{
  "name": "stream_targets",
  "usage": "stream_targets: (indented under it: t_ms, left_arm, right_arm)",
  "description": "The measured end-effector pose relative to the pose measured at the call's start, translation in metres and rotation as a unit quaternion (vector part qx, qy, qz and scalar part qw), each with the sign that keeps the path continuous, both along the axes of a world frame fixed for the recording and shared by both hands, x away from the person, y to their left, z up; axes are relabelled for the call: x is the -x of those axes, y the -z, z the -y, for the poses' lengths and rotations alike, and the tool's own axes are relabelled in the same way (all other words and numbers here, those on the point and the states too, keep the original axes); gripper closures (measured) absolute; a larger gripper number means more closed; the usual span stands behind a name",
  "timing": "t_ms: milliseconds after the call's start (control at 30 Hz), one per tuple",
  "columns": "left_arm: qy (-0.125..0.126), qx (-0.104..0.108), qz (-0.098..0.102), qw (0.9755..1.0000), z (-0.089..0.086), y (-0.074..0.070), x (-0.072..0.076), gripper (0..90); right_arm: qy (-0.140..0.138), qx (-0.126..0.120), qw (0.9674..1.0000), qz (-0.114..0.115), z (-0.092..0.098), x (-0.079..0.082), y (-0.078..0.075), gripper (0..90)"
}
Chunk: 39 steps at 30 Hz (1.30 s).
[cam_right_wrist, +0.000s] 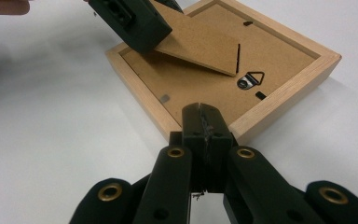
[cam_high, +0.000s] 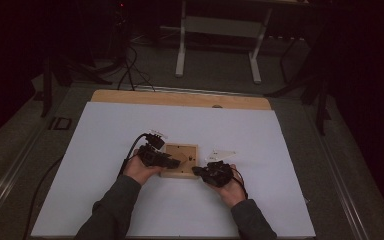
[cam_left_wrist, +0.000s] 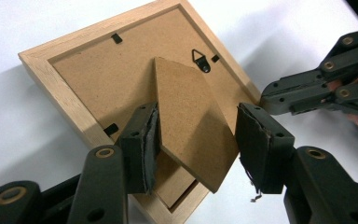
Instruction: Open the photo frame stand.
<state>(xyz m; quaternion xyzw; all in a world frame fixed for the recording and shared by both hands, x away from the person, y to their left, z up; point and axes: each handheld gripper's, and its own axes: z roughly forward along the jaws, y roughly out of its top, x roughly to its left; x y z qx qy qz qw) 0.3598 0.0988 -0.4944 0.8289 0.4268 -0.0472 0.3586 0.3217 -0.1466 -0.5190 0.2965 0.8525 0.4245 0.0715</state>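
Observation:
A light wooden picture frame [cam_high: 180, 160] lies face down on the white table, its brown backboard [cam_left_wrist: 93, 79] up. My left gripper [cam_left_wrist: 196, 112] is shut on the frame's easel stand [cam_left_wrist: 191, 140], pads on its two side edges, and the stand is lifted off the backboard at a slant [cam_right_wrist: 200, 42]. In the high view the left gripper [cam_high: 172, 161] reaches in from the frame's left side. My right gripper [cam_right_wrist: 200, 109] is shut with nothing in it, its tip against the frame's wooden rim [cam_right_wrist: 284, 79]; it sits at the frame's near right corner [cam_high: 196, 171].
A metal hanging hook [cam_left_wrist: 200, 59] and small black tabs [cam_left_wrist: 116, 38] sit on the backboard. The white sheet [cam_high: 260, 135] covers the table, with a wooden strip [cam_high: 180, 98] at its far edge. Cables [cam_high: 130, 150] trail off to the left. White stand legs [cam_high: 180, 50] rise beyond the table.

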Motion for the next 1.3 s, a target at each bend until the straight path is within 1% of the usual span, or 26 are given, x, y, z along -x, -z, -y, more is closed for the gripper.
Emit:
stream_targets:
  t_ms: [133, 267, 300, 333, 400, 533, 633, 800, 900, 1000, 1300]
  left_arm:
    - [0.0, -0.015, 0.002, 0.9999, 0.002, 0.0, 0.001, 51.1]
    - [0.001, -0.026, 0.012, 0.9996, 0.004, -0.001, 0.003, 51.3]
    - [-0.001, -0.029, 0.016, 0.9994, 0.005, -0.001, 0.003, 51.6]
    - [-0.002, -0.035, 0.028, 0.999, 0.006, -0.002, 0.005, 52.0]
    - [-0.001, -0.044, 0.038, 0.9983, 0.008, -0.002, 0.007, 52.4]
    - [0.0, -0.051, 0.051, 0.9974, 0.009, -0.003, 0.009, 52.7]
    - [0.004, -0.057, 0.062, 0.9965, 0.011, -0.004, 0.012, 52.8]
    - [0.006, -0.062, 0.082, 0.9947, 0.012, -0.005, 0.017, 52.8]
    - [0.007, -0.061, 0.092, 0.9939, 0.012, -0.004, 0.02, 52.8]
    - [0.008, -0.058, 0.101, 0.9932, 0.011, -0.003, 0.022, 52.8]
    - [0.013, -0.063, 0.125, 0.9901, 0.011, -0.002, 0.029, 52.7]
  right_arm:
    - [0.0, 0.002, 1.0, 0.0, 0.0, 0.0, 0.0, 89.5]
    - [-0.001, 0.004, 1.0, 0.003, -0.001, 0.001, 0.0, 88.6]
    - [-0.001, 0.004, 1.0, 0.004, -0.001, 0.0, 0.0, 88.1]
    - [-0.002, 0.004, 1.0, 0.003, -0.001, 0.001, -0.001, 87.6]
    - [-0.003, 0.007, 1.0, 0.003, -0.002, 0.001, -0.001, 87.0]
    - [-0.003, 0.014, 0.9999, 0.009, -0.002, 0.001, -0.002, 84.9]
    - [0.005, 0.008, 0.9999, 0.009, 0.002, 0.0, -0.004, 83.1]
    - [0.021, 0.003, 0.9997, 0.01, 0.008, -0.003, -0.01, 77.2]
    - [0.035, 0.0, 0.9994, 0.01, 0.011, -0.006, -0.011, 70.6]
    - [0.051, -0.008, 0.9987, 0.004, 0.013, -0.011, -0.012, 67.5]
    - [0.06, -0.002, 0.9982, -0.005, 0.014, -0.021, -0.012, 60.9]
